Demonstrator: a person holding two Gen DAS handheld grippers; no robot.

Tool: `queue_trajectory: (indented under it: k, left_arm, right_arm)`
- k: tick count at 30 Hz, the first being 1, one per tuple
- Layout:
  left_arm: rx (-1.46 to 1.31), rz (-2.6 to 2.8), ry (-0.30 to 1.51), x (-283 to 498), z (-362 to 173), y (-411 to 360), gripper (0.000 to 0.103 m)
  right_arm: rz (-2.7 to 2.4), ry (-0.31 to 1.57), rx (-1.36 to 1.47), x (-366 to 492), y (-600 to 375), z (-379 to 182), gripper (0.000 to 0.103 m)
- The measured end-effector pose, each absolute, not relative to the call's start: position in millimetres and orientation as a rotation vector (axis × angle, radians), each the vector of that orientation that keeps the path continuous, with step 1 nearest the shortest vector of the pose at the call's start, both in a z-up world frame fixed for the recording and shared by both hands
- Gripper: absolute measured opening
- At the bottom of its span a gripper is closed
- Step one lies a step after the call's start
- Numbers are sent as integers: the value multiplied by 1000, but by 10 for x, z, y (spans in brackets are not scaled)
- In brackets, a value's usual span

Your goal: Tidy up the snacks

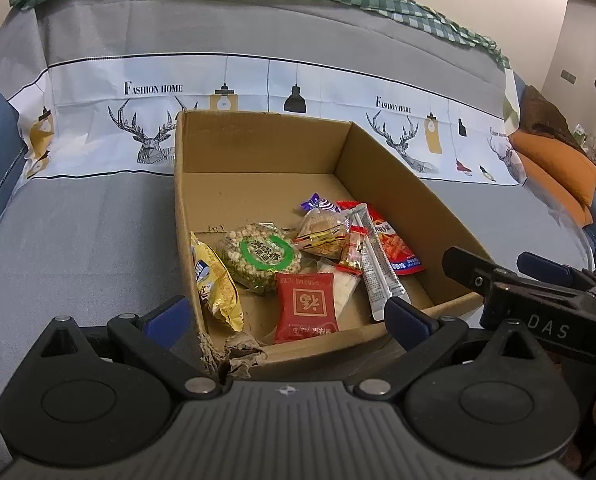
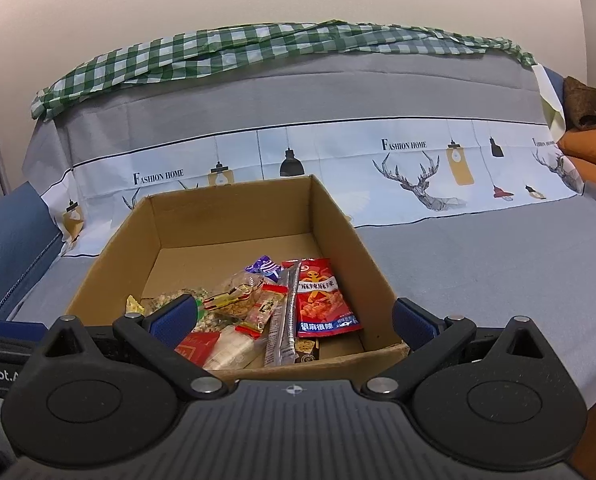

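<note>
**A:** Where did you have the grippers at that moment?

**B:** You held both at the near edge of the cardboard box (image 1: 258,148), which sat on the grey printed cover (image 1: 78,232) of the sofa. Your left gripper (image 1: 286,318) had its fingers spread wide and empty, one blue pad (image 1: 168,316) outside the box's left wall, the other over the near wall. Your right gripper (image 2: 294,322) was just as wide, nothing between its fingers, and it also showed from the left wrist view, just beside the box's near right corner.

**A:** And the snacks?

**B:** All inside the box, crowded toward the near half. You had a yellow bag (image 1: 218,284) leaning on the left wall, a round puffed-rice cake with a green ring label (image 1: 264,258) beside it, and a red square packet (image 1: 307,306) in front of that. A long silver stick pack (image 2: 286,316) lay next to a red spicy-strip bag (image 2: 323,300) toward the right. A purple-and-white candy (image 1: 317,203) sat furthest back in the pile.

**A:** The box itself?

**B:** Its near left corner (image 1: 234,354) was torn and crumpled. The far half of the floor was bare cardboard.
</note>
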State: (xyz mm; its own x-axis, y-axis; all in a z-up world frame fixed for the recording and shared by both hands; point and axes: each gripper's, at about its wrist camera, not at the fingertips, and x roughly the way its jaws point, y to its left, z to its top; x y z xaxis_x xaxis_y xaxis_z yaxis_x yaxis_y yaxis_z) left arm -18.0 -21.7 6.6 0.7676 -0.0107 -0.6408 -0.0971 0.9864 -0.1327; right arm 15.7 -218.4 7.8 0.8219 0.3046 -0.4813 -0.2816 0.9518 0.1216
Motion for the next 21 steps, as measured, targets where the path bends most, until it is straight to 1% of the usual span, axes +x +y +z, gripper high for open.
queue_trajectory:
  k: [21]
  left_arm:
    - [-151, 28, 683, -193, 74, -254, 103]
  right_arm:
    - [311, 516, 39, 149, -2180, 76, 102]
